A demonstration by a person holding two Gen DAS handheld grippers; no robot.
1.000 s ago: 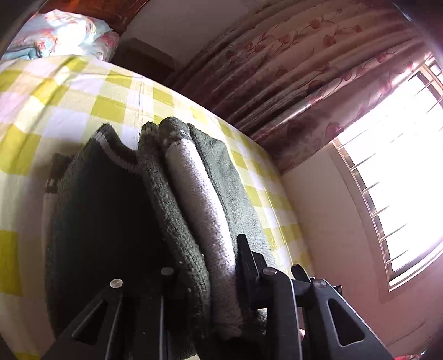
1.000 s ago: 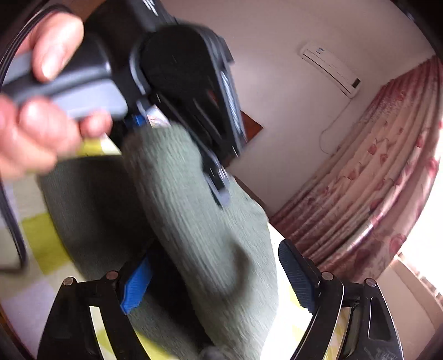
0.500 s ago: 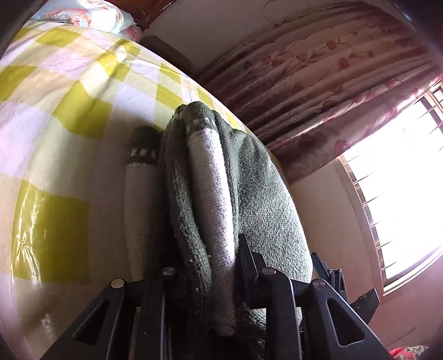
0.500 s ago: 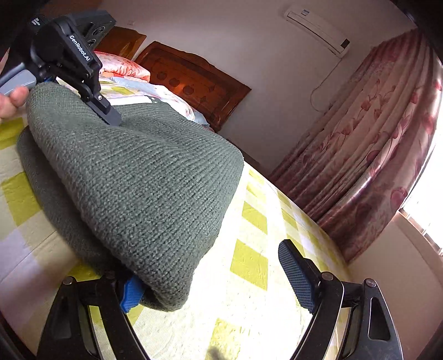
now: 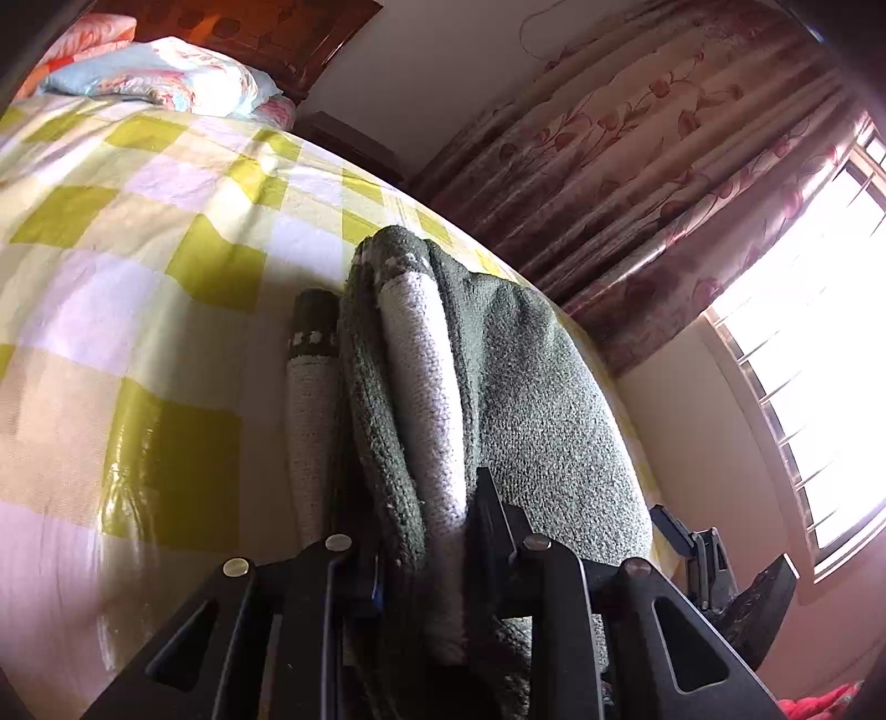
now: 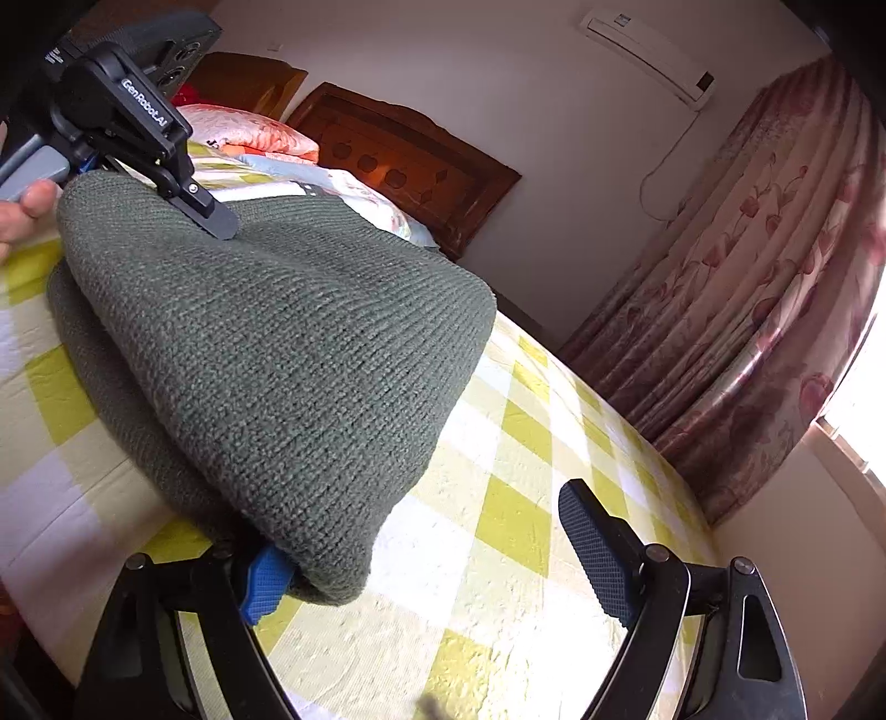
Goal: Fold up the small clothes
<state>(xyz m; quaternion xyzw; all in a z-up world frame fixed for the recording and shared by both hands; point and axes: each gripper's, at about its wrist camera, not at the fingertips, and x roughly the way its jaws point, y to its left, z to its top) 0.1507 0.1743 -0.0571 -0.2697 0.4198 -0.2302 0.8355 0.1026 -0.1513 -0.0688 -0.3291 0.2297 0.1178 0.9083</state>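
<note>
A small dark green knitted garment (image 6: 277,354) with a pale band lies folded over on the yellow-checked bed (image 6: 531,443). My left gripper (image 5: 421,531) is shut on the bunched edge of the knitted garment (image 5: 421,387), with green and pale layers pinched between its fingers. The left gripper also shows in the right wrist view (image 6: 210,219), gripping the garment's far upper edge. My right gripper (image 6: 432,559) is open at the garment's near corner. Its blue left pad (image 6: 266,581) touches the fabric; its right pad (image 6: 598,554) stands apart over the sheet. The right gripper's tip shows in the left wrist view (image 5: 714,559).
Pillows (image 5: 166,83) and a wooden headboard (image 6: 410,160) lie at the bed's far end. Floral curtains (image 6: 764,277) and a bright window (image 5: 803,332) are to the right. An air conditioner (image 6: 648,50) hangs on the wall.
The left gripper has carried the gripped edge across the garment, so it now lies folded on the bed. The right gripper has pulled back from the fabric and stays open.
</note>
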